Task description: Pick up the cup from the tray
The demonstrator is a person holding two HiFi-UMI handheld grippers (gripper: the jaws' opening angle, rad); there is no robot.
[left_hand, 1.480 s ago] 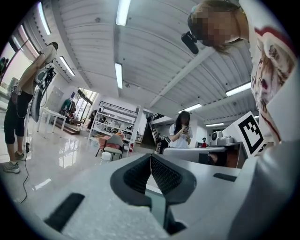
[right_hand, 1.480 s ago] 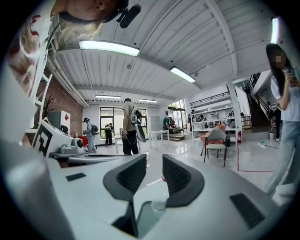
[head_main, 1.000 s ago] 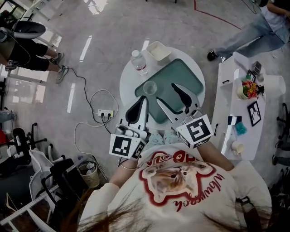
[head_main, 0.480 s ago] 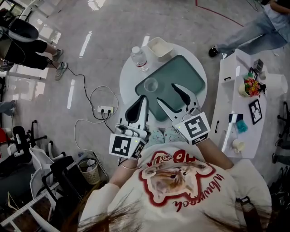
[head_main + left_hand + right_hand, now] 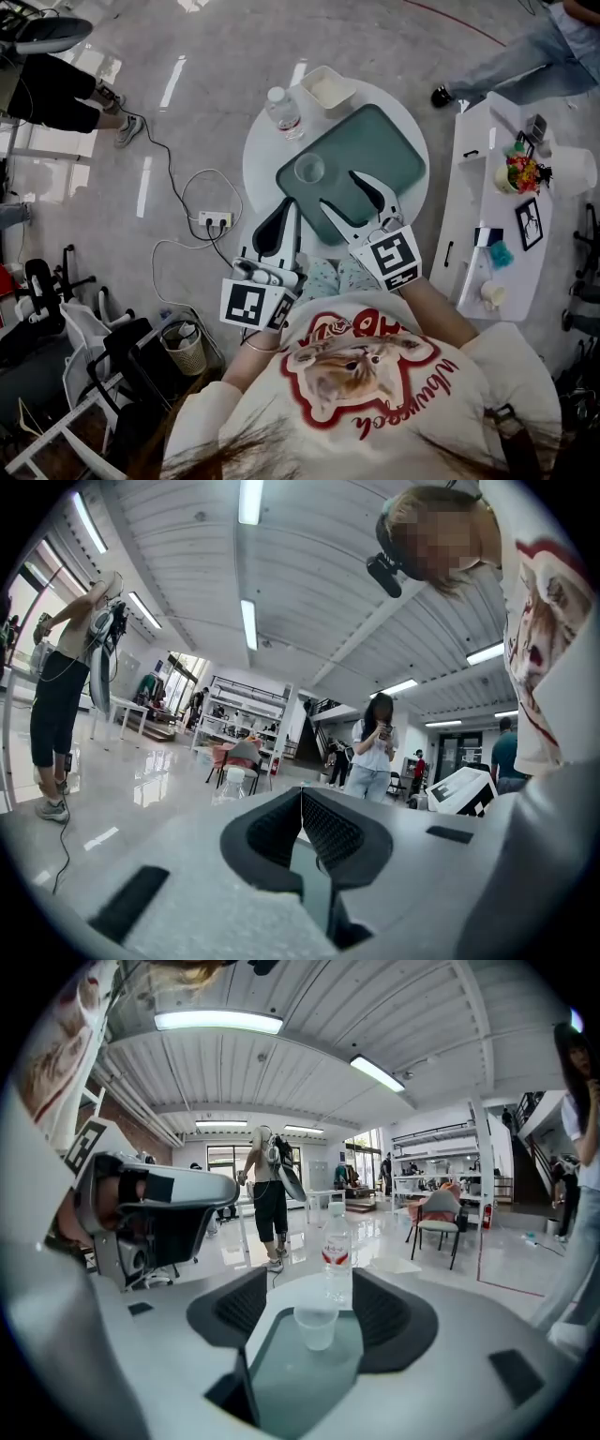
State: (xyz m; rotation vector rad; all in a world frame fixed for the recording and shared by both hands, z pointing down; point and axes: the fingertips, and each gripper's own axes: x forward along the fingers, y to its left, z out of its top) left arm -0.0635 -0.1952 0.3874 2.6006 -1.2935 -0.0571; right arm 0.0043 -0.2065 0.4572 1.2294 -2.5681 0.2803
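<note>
- Hanging closest to the person's body, the left gripper (image 5: 302,808) has its black ribbed pads pressed together with nothing between them. It sits off the near-left edge of the round white table (image 5: 262,159) and appears to have no part in the current step.
- Next out, the right gripper (image 5: 337,188) is over the near part of the flat teal rectangular tray (image 5: 375,141). Its jaws are spread wide and hold nothing.
- The small clear plastic cup (image 5: 309,170) stands upright on the tray's left portion, ahead of the right gripper's tips and apart from them. In the right gripper view it sits framed in the gap between the two pads, so the aim looks good.
- I judge the step in hand to be the approach, with the grasp not yet made.
- The next move calls for sliding the right gripper forward and a little to the left until the pads flank the cup's wall. The jaws should then close gently, since thin plastic may buckle or skid, and only then lift.
- Beyond the cup, off the tray, a clear plastic water bottle with a red label (image 5: 284,111) stands on the table. A carelessly long reach could knock it over.
- Farthest out, a shallow white square container (image 5: 328,89) rests at the table's far rim, clear of the work.
</note>
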